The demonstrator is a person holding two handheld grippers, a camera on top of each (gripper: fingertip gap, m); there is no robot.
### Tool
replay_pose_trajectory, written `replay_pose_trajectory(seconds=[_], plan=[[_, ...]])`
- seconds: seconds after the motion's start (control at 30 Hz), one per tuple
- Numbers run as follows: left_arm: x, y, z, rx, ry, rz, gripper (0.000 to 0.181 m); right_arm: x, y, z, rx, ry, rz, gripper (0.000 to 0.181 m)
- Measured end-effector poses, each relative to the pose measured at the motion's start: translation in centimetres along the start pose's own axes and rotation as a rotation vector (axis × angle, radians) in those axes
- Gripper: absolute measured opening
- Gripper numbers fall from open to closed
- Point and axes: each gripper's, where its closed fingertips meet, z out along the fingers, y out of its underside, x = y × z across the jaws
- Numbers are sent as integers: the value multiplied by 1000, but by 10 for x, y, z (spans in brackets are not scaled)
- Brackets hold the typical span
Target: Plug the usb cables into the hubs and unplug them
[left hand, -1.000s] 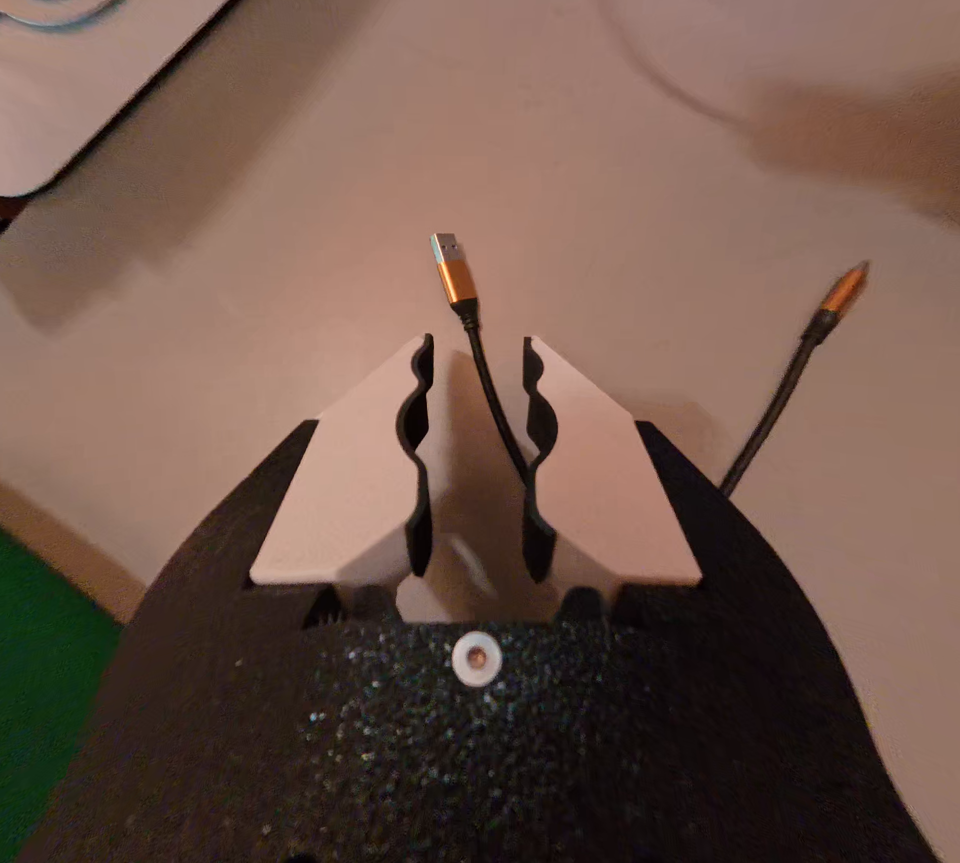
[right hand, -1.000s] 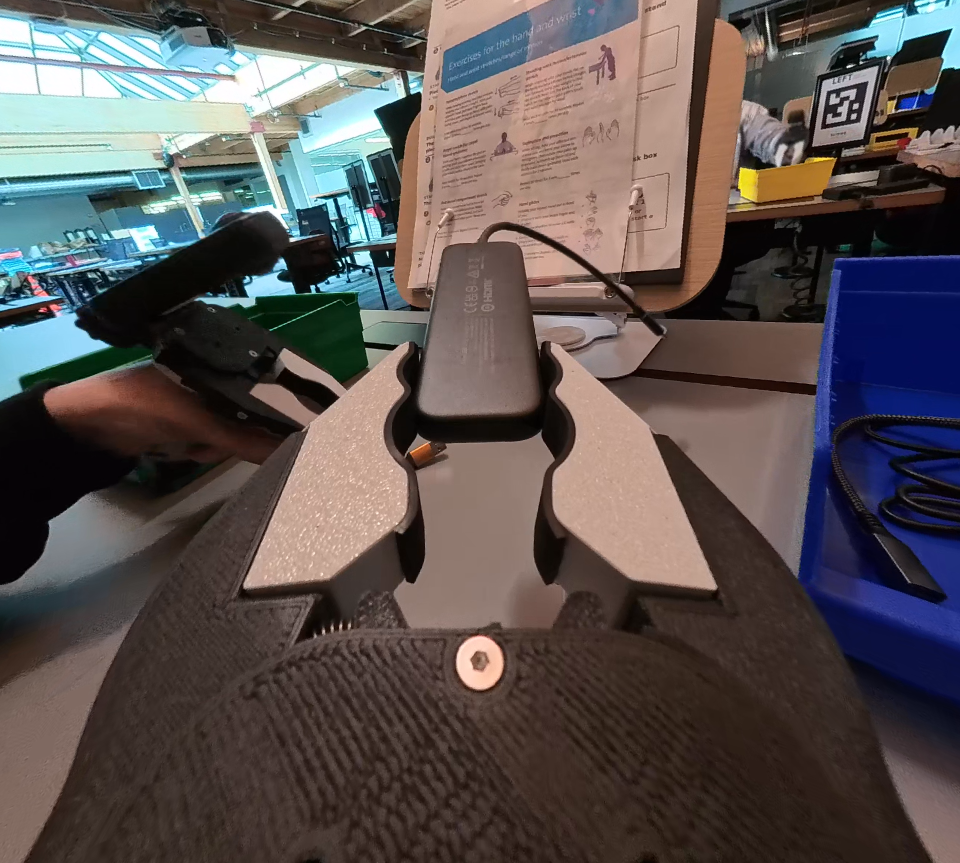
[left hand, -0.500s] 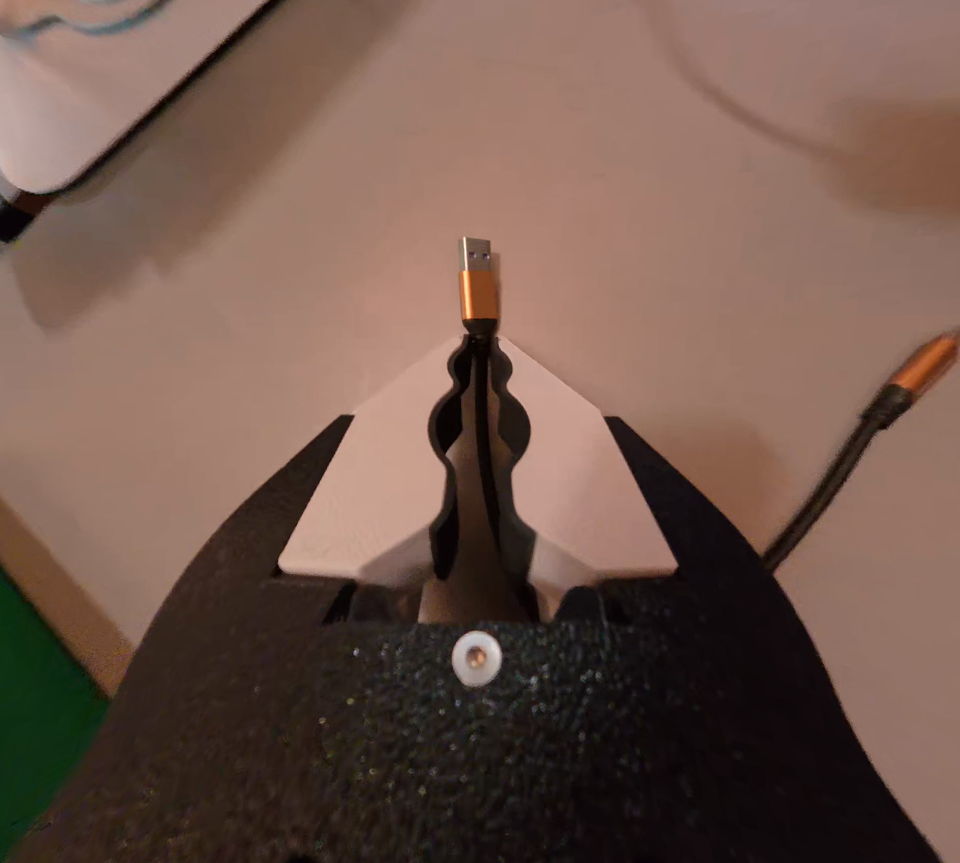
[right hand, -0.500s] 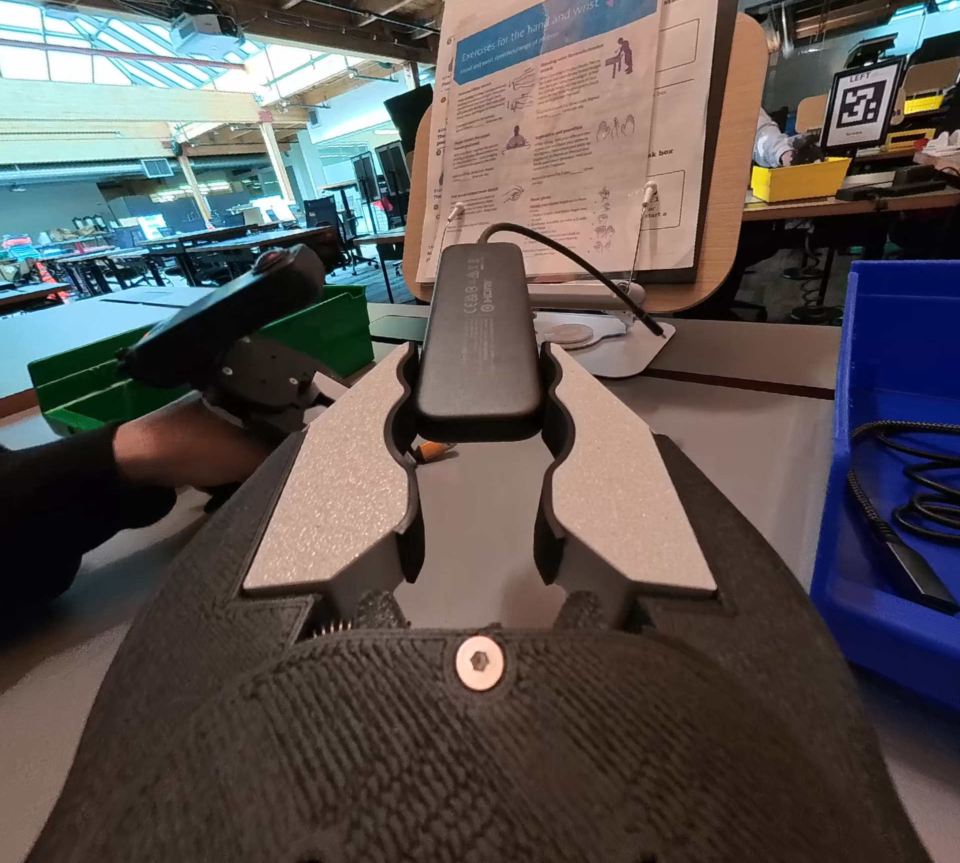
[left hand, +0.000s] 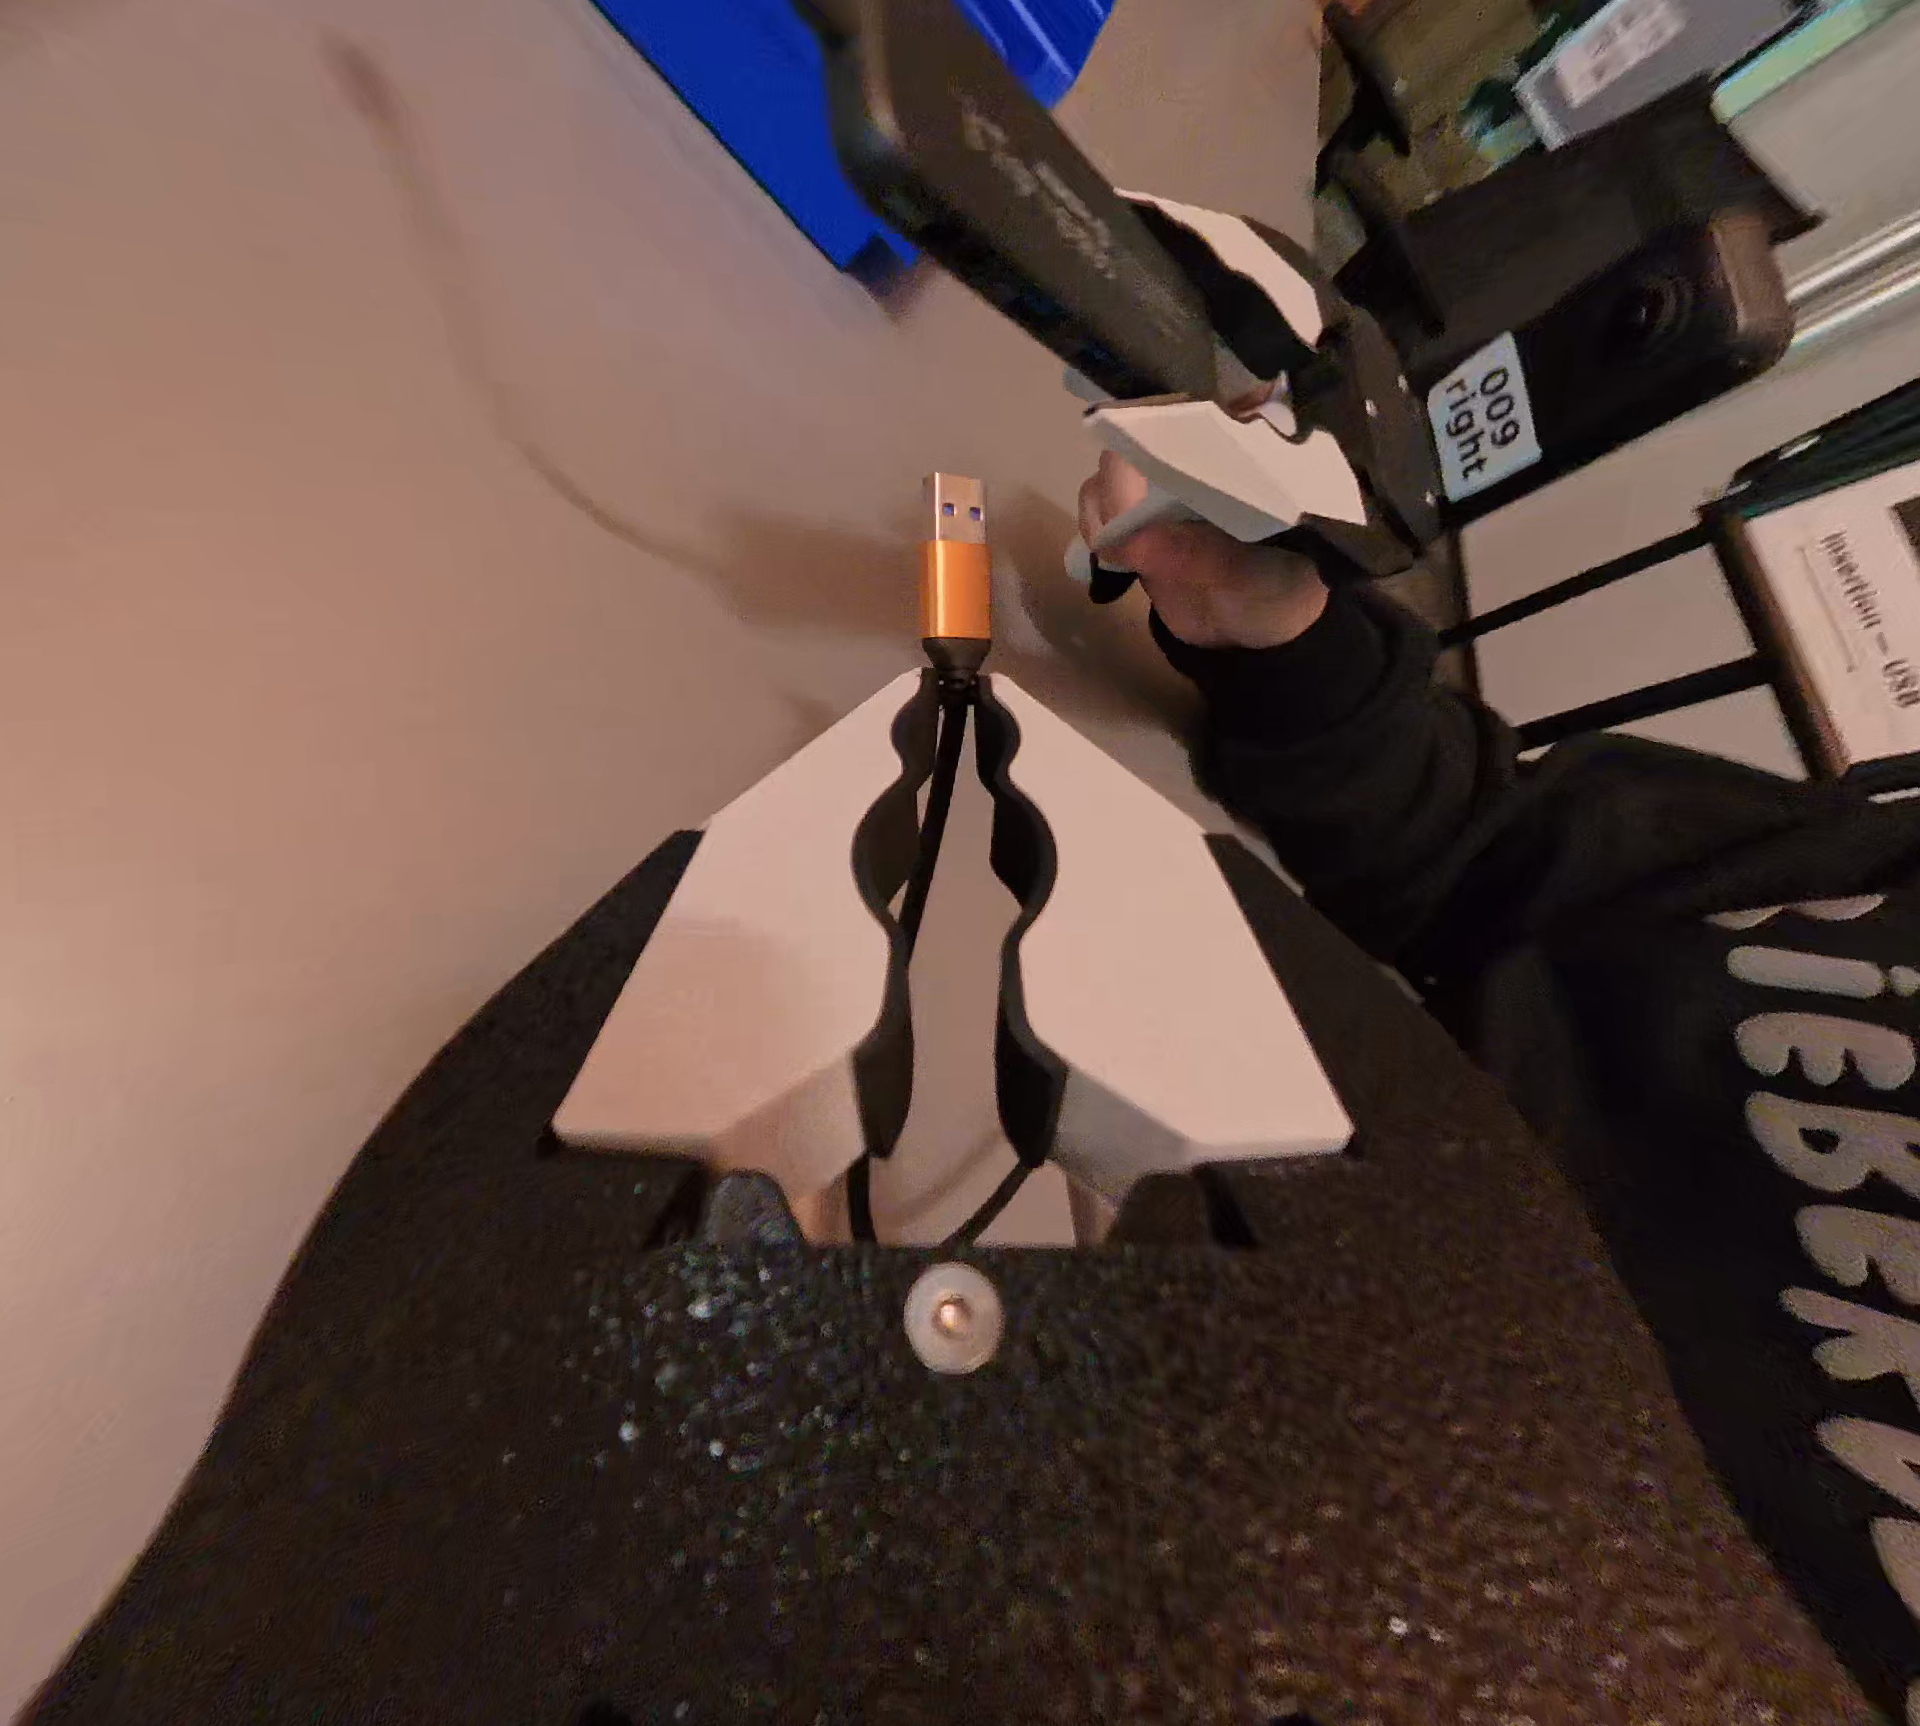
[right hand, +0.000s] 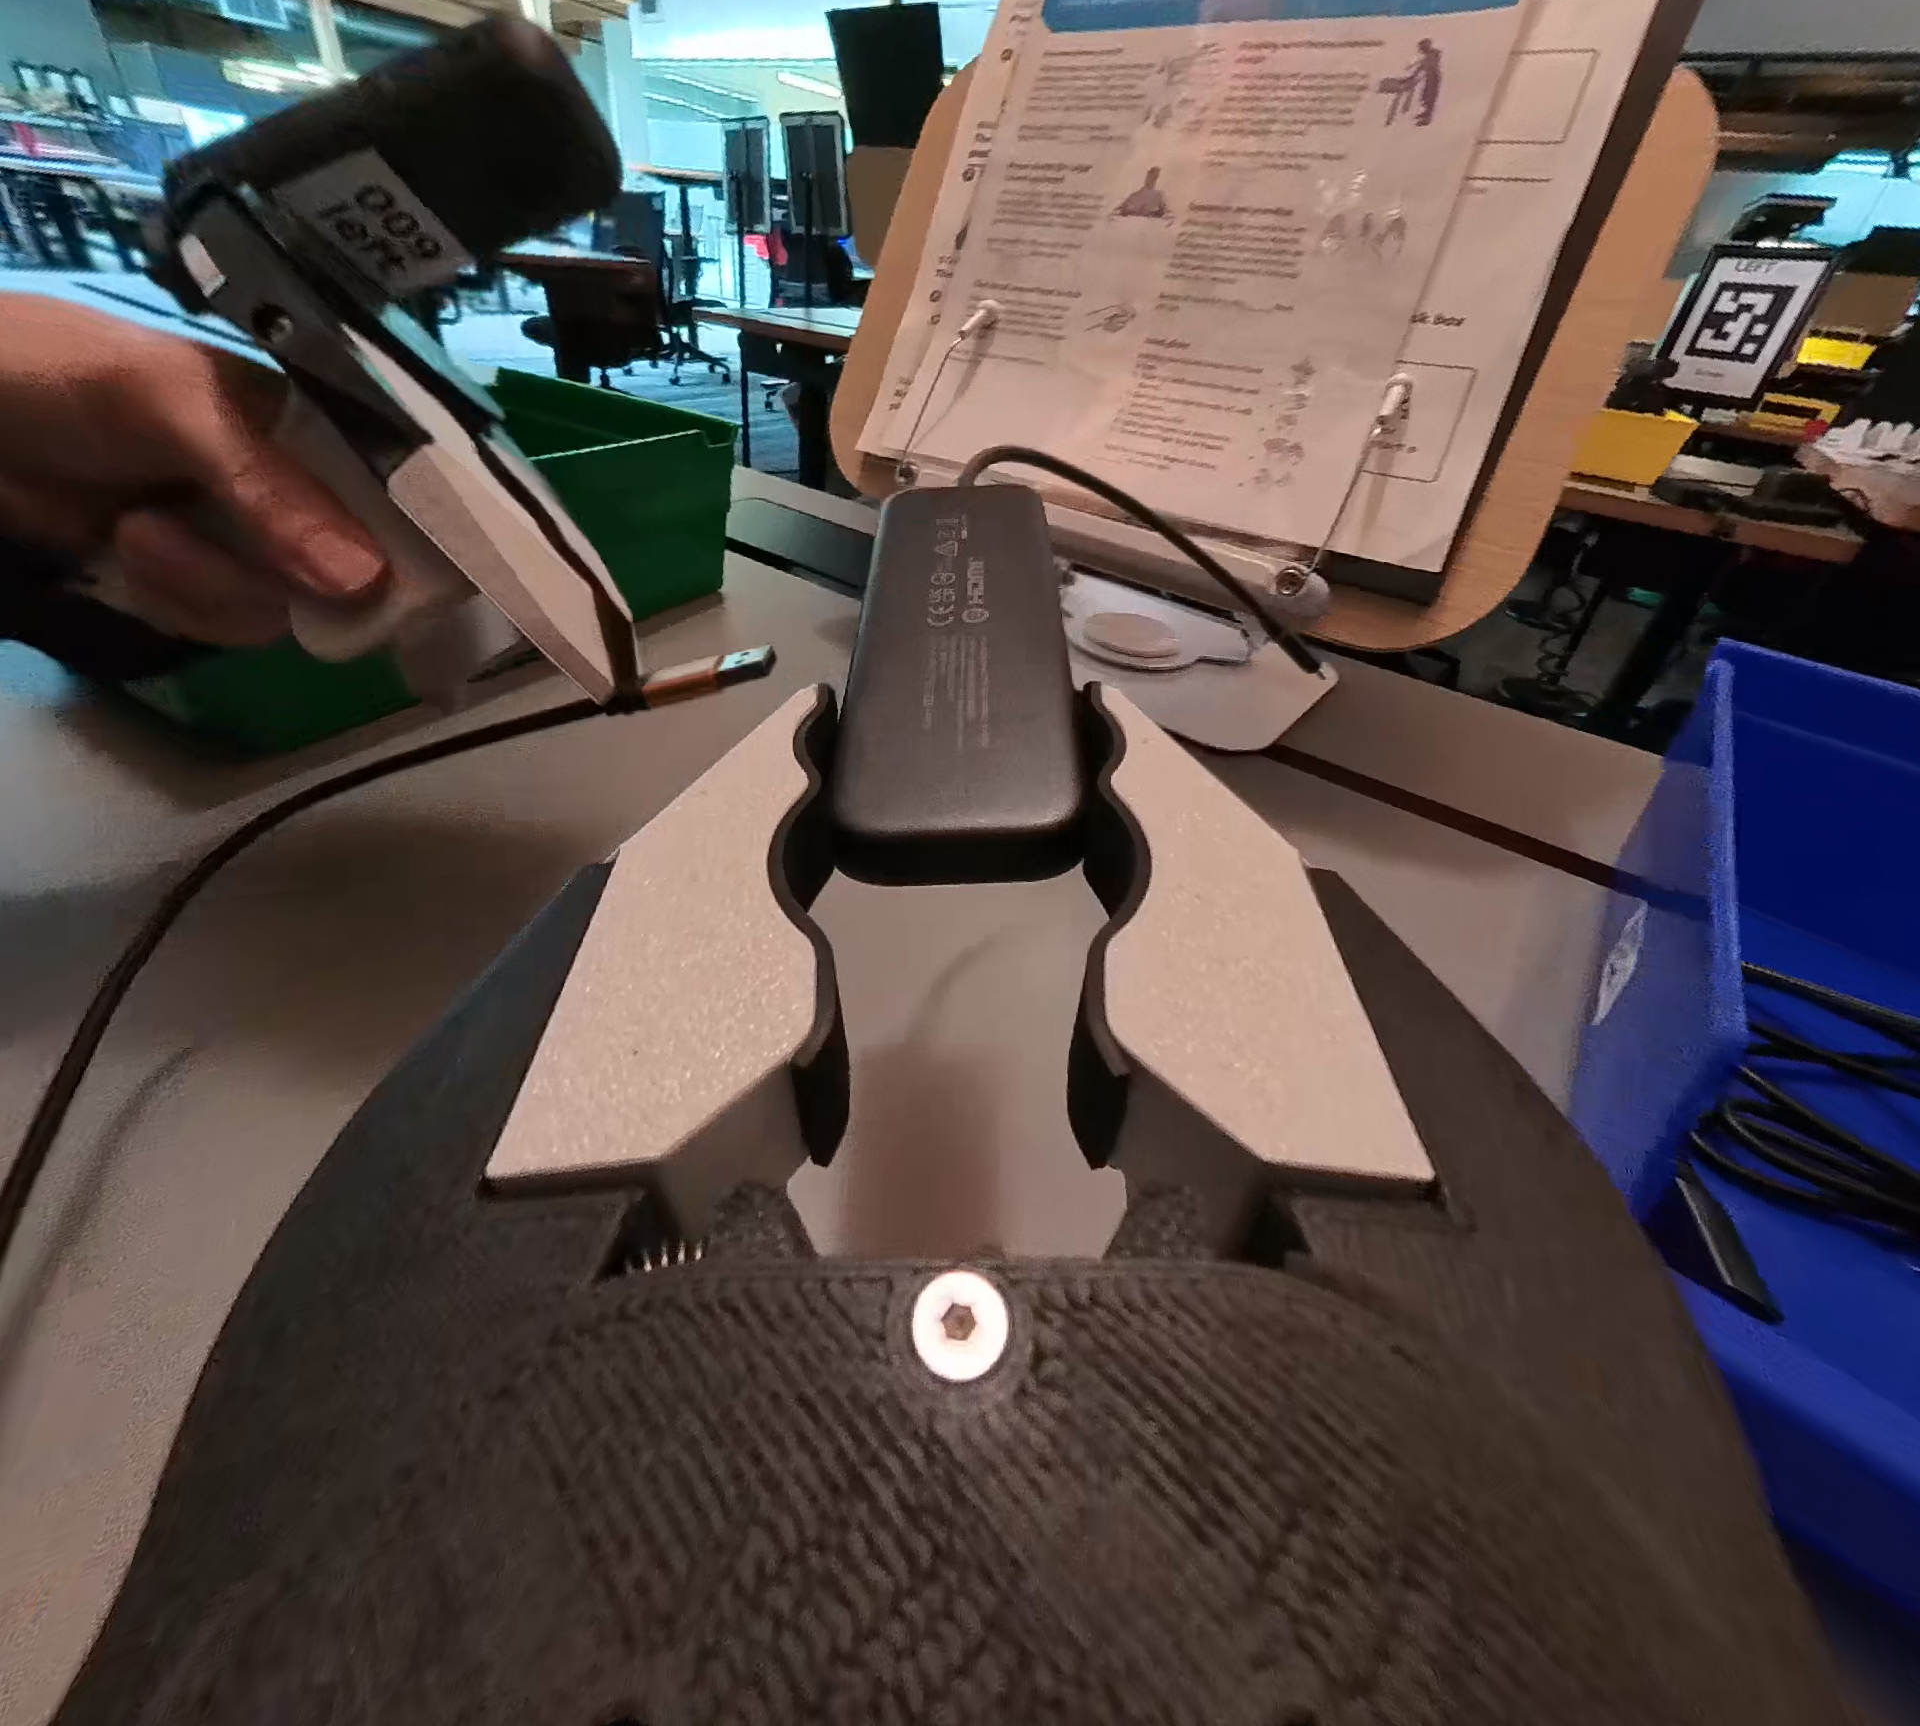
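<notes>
L gripper (left hand: 954, 689) pinches usb cable (left hand: 930, 803) just behind orange plug (left hand: 955, 573) so tip juts free, R gripper (right hand: 956, 741) clamps hub (right hand: 961, 668) above table (left hand: 312, 637), side ports prob exposed for insertion, plug near, not touching

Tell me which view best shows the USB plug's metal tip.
Left wrist view: the USB plug stands straight ahead of the left gripper, sharp, its metal tip fully visible. The right wrist view shows it from the side, small, beside the hub.
</notes>
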Motion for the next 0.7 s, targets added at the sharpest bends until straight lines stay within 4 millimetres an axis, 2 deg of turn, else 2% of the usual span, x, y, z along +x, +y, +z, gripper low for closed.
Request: replay_pose_trajectory(seconds=[0.1,0.33,0.57,0.7], plan=[[7,0,2,-23,-56,61,4,-5,2,2,-11,-17,-1,45],[6,-7,-5,-1,-136,95,4,-23,7,8,-34,-49,-47,45],[0,-3,-4,-16,-158,87,4,-27,10,10,-43,-48,-67,45],[-1,-10,-4,10,-205,117,4,-25,11,10,-55,-19,-104,46]])
